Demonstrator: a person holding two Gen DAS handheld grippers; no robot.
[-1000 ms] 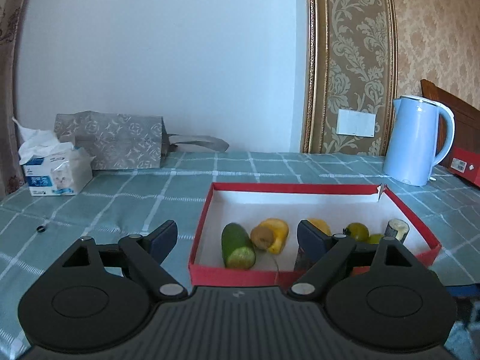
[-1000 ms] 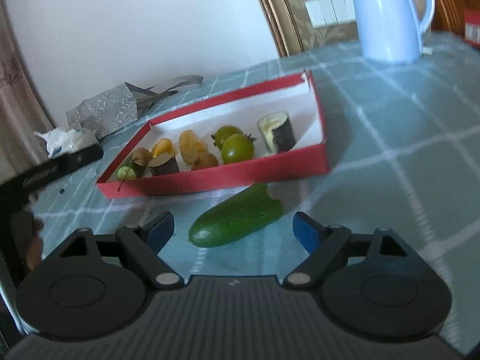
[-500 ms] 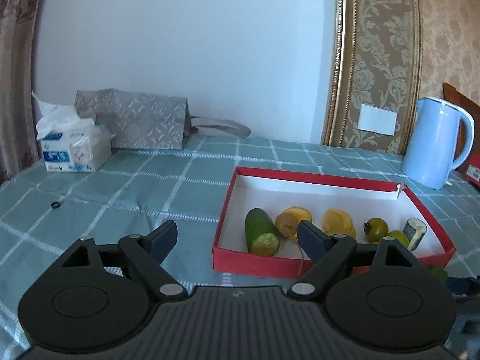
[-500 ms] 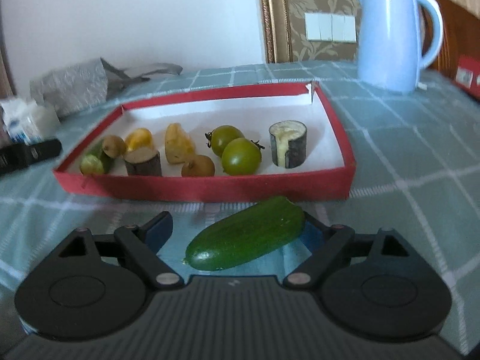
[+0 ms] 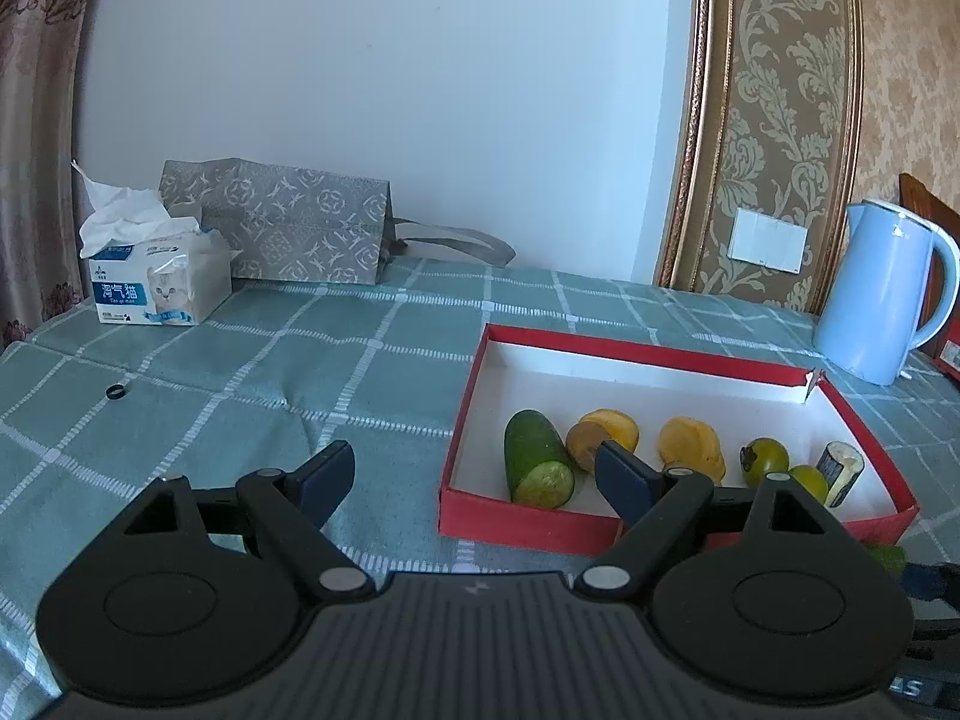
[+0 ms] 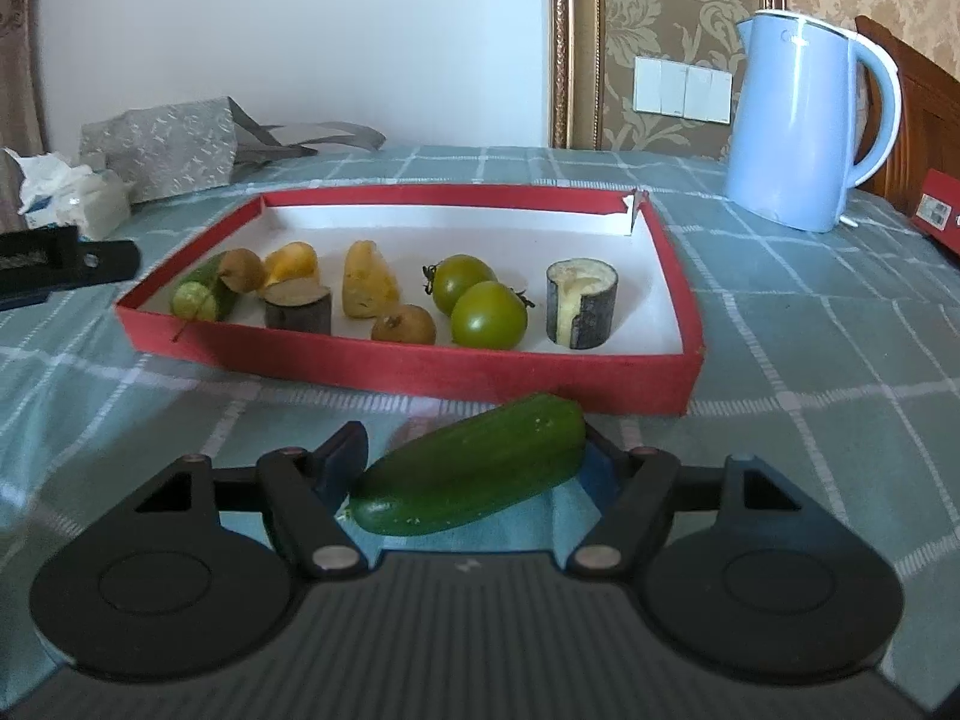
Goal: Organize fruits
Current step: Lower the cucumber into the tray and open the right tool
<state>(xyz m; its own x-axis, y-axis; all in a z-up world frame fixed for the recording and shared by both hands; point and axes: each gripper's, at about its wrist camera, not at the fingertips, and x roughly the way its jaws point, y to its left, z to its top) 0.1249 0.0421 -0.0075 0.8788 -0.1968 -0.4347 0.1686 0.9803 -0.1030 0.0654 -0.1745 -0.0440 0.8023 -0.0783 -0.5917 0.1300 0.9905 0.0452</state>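
Note:
The whole green cucumber (image 6: pixel 474 474) lies on the checked cloth just in front of the red tray (image 6: pixel 420 366). My right gripper (image 6: pixel 471 456) is closing around it, and both pads look to be touching its ends. The tray holds a cut cucumber piece (image 5: pixel 537 465), yellow fruit pieces (image 6: pixel 366 282), two green tomatoes (image 6: pixel 486 315), small brown fruits (image 6: pixel 403 324) and two dark-skinned cut chunks (image 6: pixel 581 303). My left gripper (image 5: pixel 471 459) hovers open and empty at the tray's left front corner; its body also shows at the left edge (image 6: pixel 60 264) of the right wrist view.
A light blue kettle (image 6: pixel 798 120) stands behind the tray to the right, with a red box (image 6: pixel 939 210) beyond it. A tissue box (image 5: pixel 156 282) and a grey gift bag (image 5: pixel 282 228) sit at the back left. A small black ring (image 5: pixel 116 391) lies on the cloth.
My right gripper has come up to the cucumber, levelled out and narrowed its jaws onto it. The left wrist view has swung left, so the tray now sits further right.

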